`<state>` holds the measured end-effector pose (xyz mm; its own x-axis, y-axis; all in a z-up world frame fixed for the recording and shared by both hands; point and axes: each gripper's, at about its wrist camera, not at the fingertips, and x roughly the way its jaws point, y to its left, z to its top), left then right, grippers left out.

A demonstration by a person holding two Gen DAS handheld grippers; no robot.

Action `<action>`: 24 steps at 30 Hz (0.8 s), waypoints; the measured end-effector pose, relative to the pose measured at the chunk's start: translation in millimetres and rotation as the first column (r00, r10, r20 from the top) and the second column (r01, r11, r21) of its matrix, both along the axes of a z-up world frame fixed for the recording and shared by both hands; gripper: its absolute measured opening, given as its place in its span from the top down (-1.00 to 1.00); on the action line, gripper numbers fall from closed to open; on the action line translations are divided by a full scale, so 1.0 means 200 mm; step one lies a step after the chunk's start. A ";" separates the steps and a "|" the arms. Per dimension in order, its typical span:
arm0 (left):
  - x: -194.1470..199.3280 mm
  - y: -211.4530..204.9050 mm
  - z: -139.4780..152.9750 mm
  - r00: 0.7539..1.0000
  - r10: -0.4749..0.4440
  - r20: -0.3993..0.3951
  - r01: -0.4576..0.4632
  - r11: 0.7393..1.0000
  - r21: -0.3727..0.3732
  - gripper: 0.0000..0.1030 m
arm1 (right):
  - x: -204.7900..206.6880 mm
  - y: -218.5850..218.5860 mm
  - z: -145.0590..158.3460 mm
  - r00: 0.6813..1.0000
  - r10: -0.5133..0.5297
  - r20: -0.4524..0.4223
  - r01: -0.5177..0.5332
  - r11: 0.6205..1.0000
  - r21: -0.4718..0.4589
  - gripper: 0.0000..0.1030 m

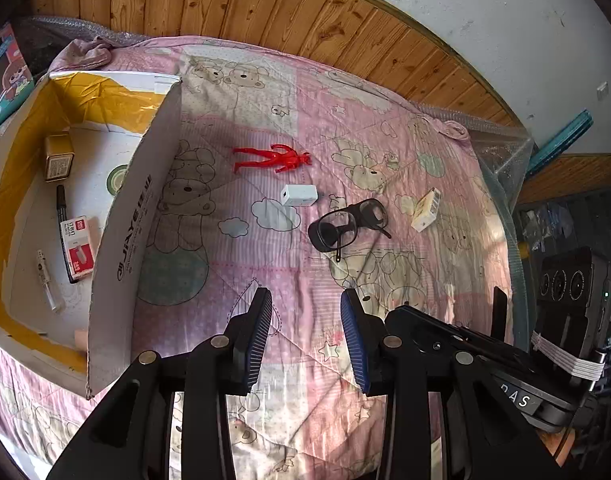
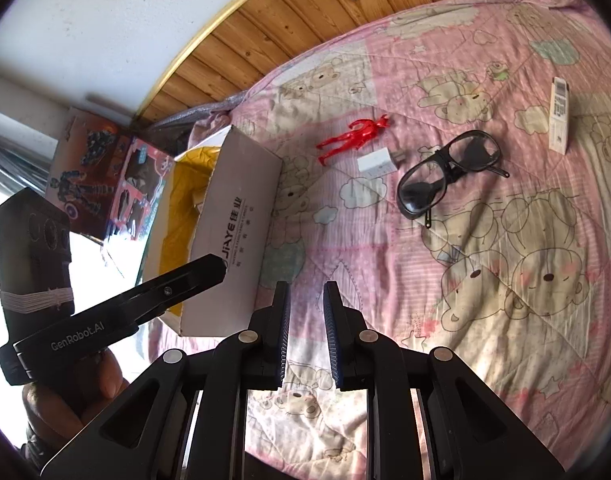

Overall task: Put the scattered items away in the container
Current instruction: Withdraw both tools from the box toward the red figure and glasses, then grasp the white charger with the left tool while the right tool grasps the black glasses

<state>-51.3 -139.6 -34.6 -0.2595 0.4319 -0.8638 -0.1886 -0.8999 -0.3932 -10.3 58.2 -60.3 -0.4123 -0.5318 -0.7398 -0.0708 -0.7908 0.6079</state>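
Observation:
On the pink bear quilt [image 1: 265, 92] lie a red toy figure [image 1: 273, 158], a white charger plug [image 1: 299, 195], black glasses [image 1: 347, 224] and a small white carton [image 1: 425, 210]. The same figure [image 2: 353, 134], plug [image 2: 375, 166], glasses [image 2: 449, 174] and carton [image 2: 559, 114] show in the right wrist view. A white cardboard box [image 1: 135, 220] at the left holds a gold tin [image 1: 58, 156], a black marker [image 1: 63, 220], a red-and-white staple box [image 1: 78, 246] and a clear tube [image 1: 47, 280]. My left gripper [image 1: 306, 304] is open, empty, near the glasses. My right gripper [image 2: 306, 296] is open, empty, beside the box [image 2: 233, 232].
A wooden headboard [image 1: 305, 20] and white wall run along the bed's far side. Toy boxes [image 2: 105, 176] stand beyond the cardboard box. The other gripper [image 2: 105, 312] and a hand [image 2: 65, 396] sit low at left in the right wrist view. A teal strip [image 1: 561, 140] leans at the right.

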 end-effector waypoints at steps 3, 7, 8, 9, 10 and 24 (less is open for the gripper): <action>-0.02 0.08 0.00 0.999 -0.035 -0.006 0.035 0.999 -0.005 0.26 | -0.01 0.07 -0.03 0.999 -0.051 0.016 0.052 0.998 -0.024 0.62; -0.07 0.16 0.00 0.996 -0.080 -0.027 0.079 0.997 -0.023 0.21 | -0.05 0.16 -0.08 0.991 -0.129 0.046 0.132 0.989 -0.071 0.62; -0.09 0.18 0.00 0.995 -0.090 -0.036 0.089 0.996 -0.030 0.20 | -0.06 0.18 -0.09 0.988 -0.146 0.055 0.150 0.985 -0.086 0.61; -0.11 0.19 0.00 0.994 -0.100 -0.042 0.098 0.995 -0.035 0.15 | -0.08 0.20 -0.11 0.984 -0.164 0.065 0.170 0.981 -0.098 0.58; -0.12 0.21 -0.01 0.993 -0.107 -0.044 0.105 0.994 -0.042 0.12 | -0.09 0.22 -0.13 0.980 -0.185 0.075 0.192 0.975 -0.109 0.48; -0.43 0.36 -0.24 0.979 -0.200 -0.026 0.196 0.974 -0.113 0.01 | -0.31 0.40 -0.39 0.918 -0.347 0.190 0.380 0.908 -0.178 0.13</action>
<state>-138.2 -67.2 -82.2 -0.2108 0.3809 -0.9002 -0.3799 -0.8805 -0.2836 -71.7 137.6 -138.7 -0.4984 -0.5145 -0.6978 -0.4328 -0.5497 0.7145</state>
